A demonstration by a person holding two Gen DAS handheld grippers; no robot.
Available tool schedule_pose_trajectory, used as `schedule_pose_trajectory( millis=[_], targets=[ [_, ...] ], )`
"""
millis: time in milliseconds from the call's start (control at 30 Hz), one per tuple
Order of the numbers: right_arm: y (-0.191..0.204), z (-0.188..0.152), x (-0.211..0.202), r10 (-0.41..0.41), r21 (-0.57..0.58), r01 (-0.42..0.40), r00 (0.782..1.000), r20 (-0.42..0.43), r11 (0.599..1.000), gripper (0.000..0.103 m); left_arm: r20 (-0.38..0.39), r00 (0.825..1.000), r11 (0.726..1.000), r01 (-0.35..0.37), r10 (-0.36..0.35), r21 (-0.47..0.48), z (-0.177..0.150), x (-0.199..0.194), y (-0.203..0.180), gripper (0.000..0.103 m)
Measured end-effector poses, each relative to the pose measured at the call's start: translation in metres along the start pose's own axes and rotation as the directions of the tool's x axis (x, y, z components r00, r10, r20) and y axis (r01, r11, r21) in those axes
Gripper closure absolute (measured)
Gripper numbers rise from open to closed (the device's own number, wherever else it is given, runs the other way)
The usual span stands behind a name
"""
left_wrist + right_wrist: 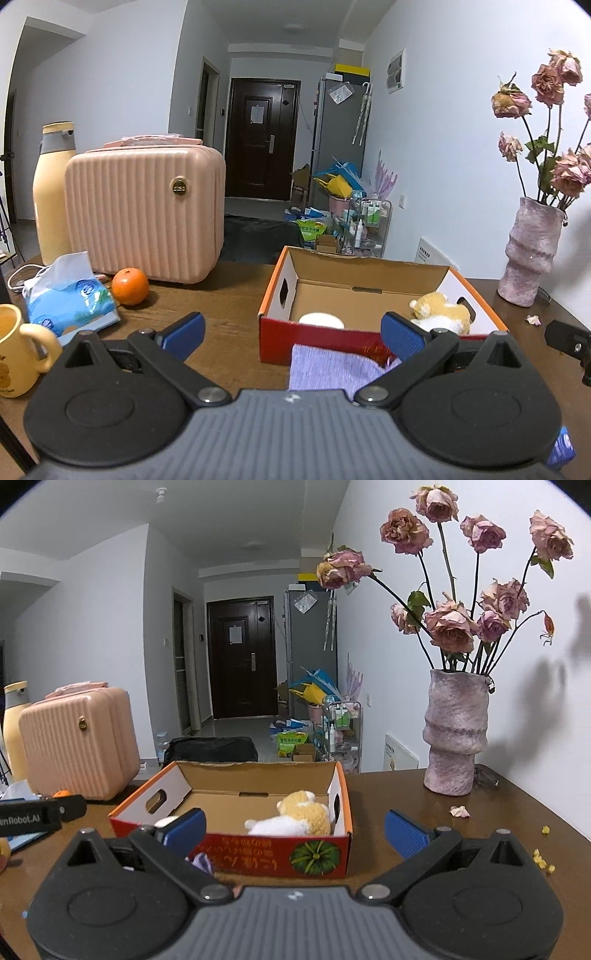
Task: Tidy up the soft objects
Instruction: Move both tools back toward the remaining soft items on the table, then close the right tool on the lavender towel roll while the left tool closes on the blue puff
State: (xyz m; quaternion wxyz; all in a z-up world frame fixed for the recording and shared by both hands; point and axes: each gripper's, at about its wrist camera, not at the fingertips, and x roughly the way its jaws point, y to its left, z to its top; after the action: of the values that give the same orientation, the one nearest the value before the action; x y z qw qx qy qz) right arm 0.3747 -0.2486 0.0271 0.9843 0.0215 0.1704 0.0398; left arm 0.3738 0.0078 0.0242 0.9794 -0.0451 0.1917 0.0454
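An open cardboard box [369, 291] with red and orange sides stands on the brown table. Inside it lie a yellow-and-white plush toy [443, 312] at the right end and a white soft item [321, 320] near the front wall. A lilac knitted cloth [332, 369] lies on the table just in front of the box, between my left gripper's [293, 334] open fingers. In the right wrist view the same box [236, 797] holds the plush toy [295, 816], and a corner of the lilac cloth [202, 862] shows by my open right gripper [295, 827].
A pink ribbed case [146, 214], a yellow bottle [53, 192], a tissue pack [70, 295], an orange [130, 286] and a yellow mug [18, 354] crowd the left side. A pink vase of dried roses [456, 734] stands at the right, with petals scattered nearby.
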Motion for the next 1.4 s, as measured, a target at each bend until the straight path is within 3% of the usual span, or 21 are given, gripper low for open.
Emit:
schedule_pose_trajectory(
  millis=[333, 767, 1400],
  targets=[
    [0.005, -0.031, -0.032, 0.01, -0.028, -0.011, 1.0, -0.029, 1.0, 0.0, -0.011, 1.0, 0.999, -0.003, 0.003, 0.032, -0.022, -0.034, 0.01, 0.0],
    [0.017, -0.061, -0.042, 0.017, -0.056, -0.022, 0.996, -0.089, 0.998, 0.0, -0.049, 0.999, 0.999, 0.011, -0.008, 0.051, -0.049, -0.057, 0.03, 0.0],
    [0.045, -0.089, 0.0, -0.014, -0.108, -0.011, 0.974, -0.226, 0.994, 0.0, -0.086, 0.996, 0.999, -0.018, 0.021, 0.045, -0.054, -0.047, 0.066, 0.0]
  ],
)
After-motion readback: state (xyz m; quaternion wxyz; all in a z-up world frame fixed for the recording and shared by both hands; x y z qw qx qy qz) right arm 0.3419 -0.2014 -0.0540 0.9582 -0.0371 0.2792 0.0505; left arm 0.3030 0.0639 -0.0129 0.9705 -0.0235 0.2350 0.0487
